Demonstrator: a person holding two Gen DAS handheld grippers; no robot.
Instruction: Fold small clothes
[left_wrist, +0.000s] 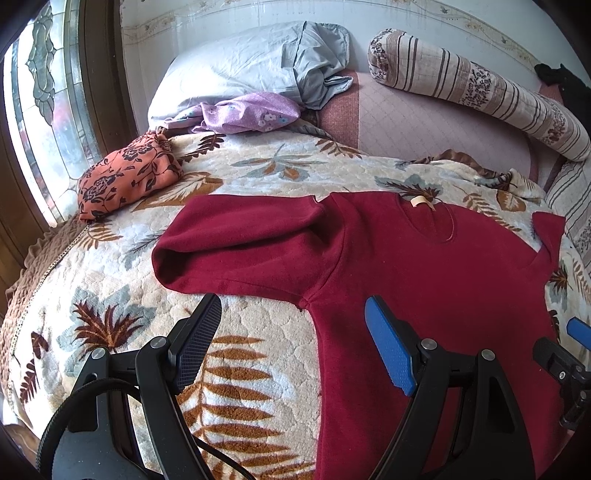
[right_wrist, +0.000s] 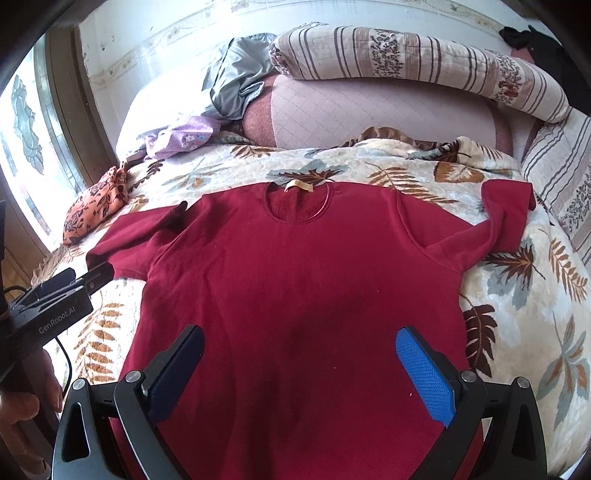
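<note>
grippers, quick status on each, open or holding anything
Left gripper: open, holding nothing, over the red shirt edge.
Right gripper: open, holding nothing, above the shirt's body.

Left hand-held gripper (left_wrist: 291, 321) and right hand-held gripper (right_wrist: 301, 350), both spread wide, side by side.

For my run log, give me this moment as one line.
stage: before first fold | red shirt: flat on blanket | left gripper: open, empty | right gripper: open, empty
</note>
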